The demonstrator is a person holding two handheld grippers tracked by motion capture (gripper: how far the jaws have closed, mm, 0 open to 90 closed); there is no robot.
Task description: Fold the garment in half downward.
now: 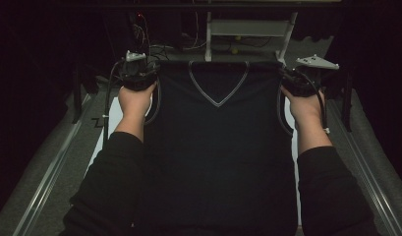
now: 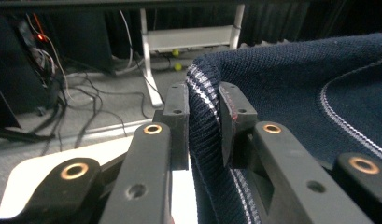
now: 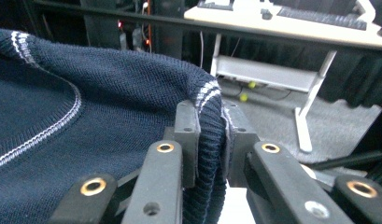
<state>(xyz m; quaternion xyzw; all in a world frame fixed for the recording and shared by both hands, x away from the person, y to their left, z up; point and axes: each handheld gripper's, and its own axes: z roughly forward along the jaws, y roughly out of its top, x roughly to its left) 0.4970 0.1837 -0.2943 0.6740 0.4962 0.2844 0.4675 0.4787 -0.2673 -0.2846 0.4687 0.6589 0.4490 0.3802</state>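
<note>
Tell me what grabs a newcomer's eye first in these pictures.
A dark navy knit vest with a pale-trimmed V-neck is stretched across the middle of the high view. The left gripper and the right gripper each pinch a striped shoulder edge, holding it up by its top corners. Two yellow balls lie on the floor beyond.

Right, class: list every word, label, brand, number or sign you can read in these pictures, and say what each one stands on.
None can be read.
The navy sweater vest carries no label or print, just pale stripes along its V-neck and armhole edges.
The left tool and right tool, both shut on the vest's shoulders, bear no markings.
The background desk items are too blurred to read.
</note>
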